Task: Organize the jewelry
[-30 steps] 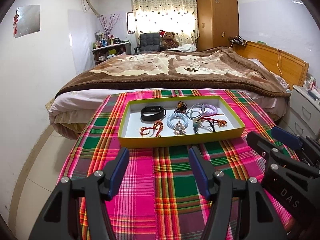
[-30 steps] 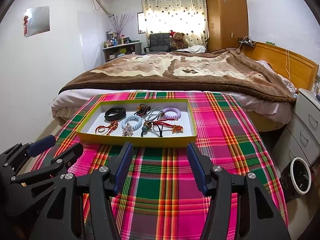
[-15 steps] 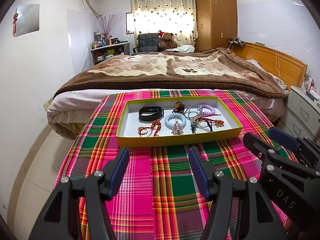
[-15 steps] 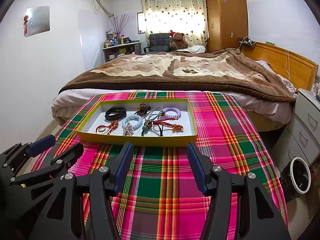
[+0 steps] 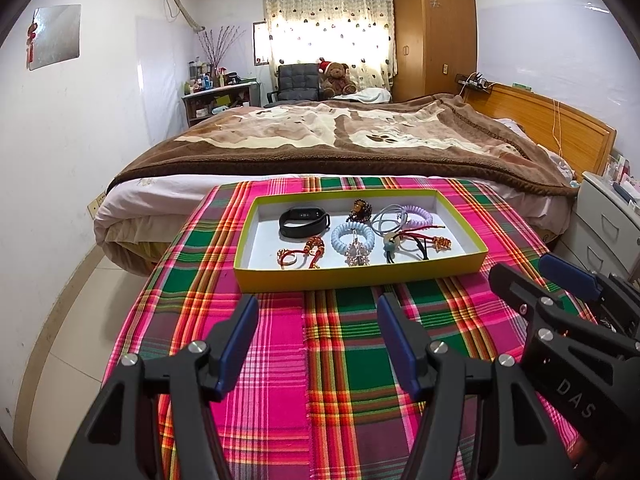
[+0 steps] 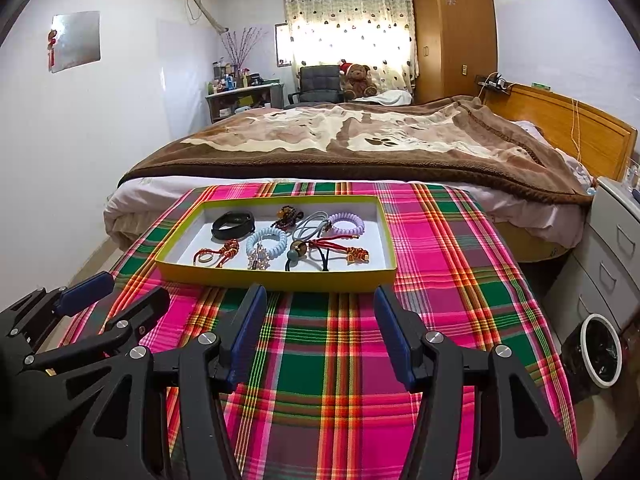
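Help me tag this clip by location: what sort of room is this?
A bedroom, most likely: a wide bed under a brown plush blanket, a tall wooden wardrobe, and a teddy bear in a Santa hat by the curtained window.

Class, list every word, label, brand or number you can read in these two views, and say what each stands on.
"DAS": white letters on the black body of the right gripper, seen from the left wrist view.
Black fitness band in the yellow tray: its screen is too small to read.
Bottles on the desk: labels too small and blurred.
Nothing else is readable.
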